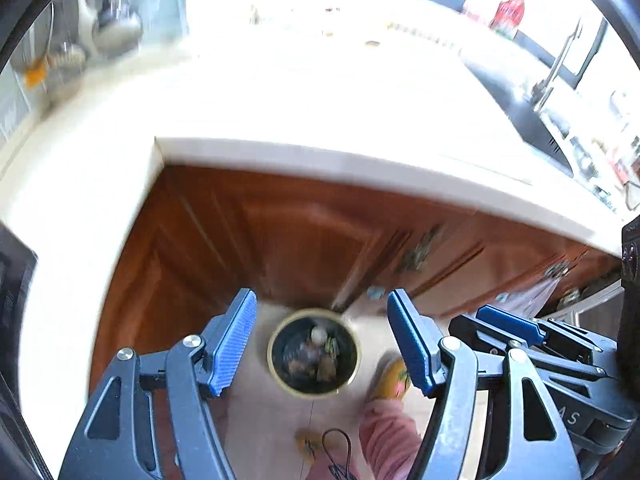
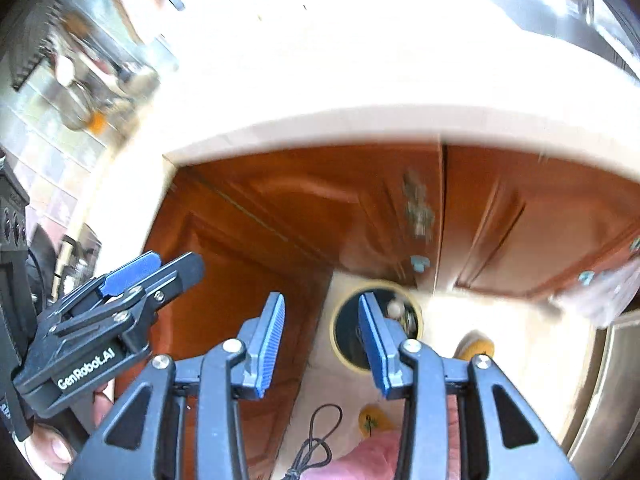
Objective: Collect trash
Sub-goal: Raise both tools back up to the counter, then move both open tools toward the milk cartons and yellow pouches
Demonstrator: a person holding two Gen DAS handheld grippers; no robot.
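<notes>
Two fisheye views look steeply down past the front edge of a pale kitchen bench (image 1: 360,168) onto reddish wooden cabinet doors (image 1: 304,232) and a light floor (image 2: 500,320). On the floor, close to the foot of the cabinets, stands a small round trash bin (image 1: 314,352) with a dark liner and a pale rim; scraps already lie inside it, too blurred to name.

The left hand-held gripper (image 1: 322,340) has its blue pads standing moderately apart with nothing between them — the bin shows through the gap, far below. The right hand-held gripper (image 2: 322,340) holds its pads narrower, also empty, with the bin partly hidden behind its right pad. Each tool appears at the edge of the other's view. A pink trouser leg (image 1: 384,436) and yellow slippers (image 1: 394,378) of the person holding them show at the bottom.

Both views are smeared by motion. With both tools empty and trash in the bin, the step in hand looks like moving on from a drop — the next move calls for finding another scrap on the washed-out bench top and lining one tool over it.
</notes>
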